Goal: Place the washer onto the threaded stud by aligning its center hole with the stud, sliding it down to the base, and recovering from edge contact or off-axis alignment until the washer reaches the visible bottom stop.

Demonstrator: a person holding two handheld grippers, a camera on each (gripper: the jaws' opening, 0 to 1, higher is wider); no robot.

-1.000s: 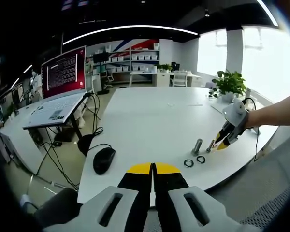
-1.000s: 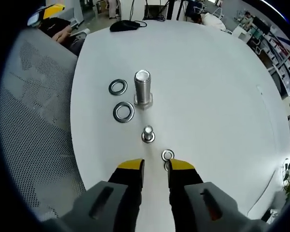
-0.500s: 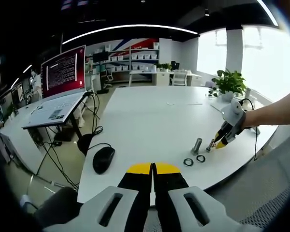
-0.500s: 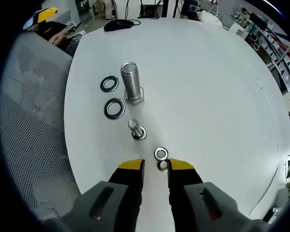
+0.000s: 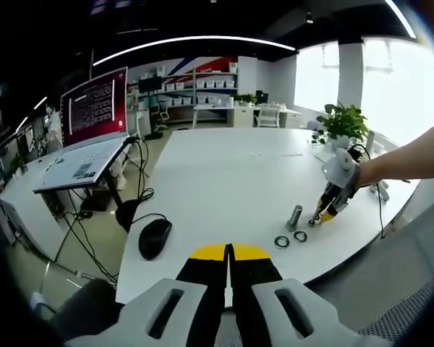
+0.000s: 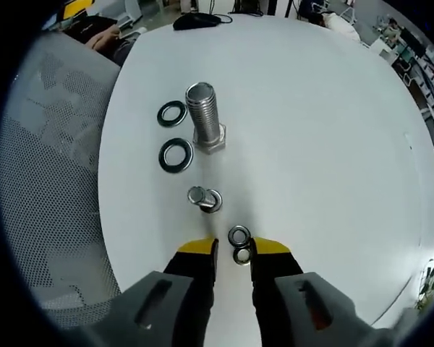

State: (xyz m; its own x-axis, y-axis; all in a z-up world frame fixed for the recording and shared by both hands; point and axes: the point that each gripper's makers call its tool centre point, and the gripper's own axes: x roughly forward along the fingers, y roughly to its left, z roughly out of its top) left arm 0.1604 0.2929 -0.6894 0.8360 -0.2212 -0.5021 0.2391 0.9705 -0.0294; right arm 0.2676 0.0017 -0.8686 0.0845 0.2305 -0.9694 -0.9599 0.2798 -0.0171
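My right gripper (image 6: 232,249) is hovering with jaws slightly spread over two small washers (image 6: 239,236) lying flat on the desk (image 6: 325,144), near the small stud (image 6: 203,197). Thin, stiff, slippery steel: I'm judging an edge pinch. Left gripper (image 5: 229,251) jaws pressed together, idling.

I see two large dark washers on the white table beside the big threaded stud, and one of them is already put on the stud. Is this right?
Not quite. In the right gripper view both large washers lie flat on the table beside the big threaded stud; neither is on it. The rest holds: there are two, they are dark, and the table is white.
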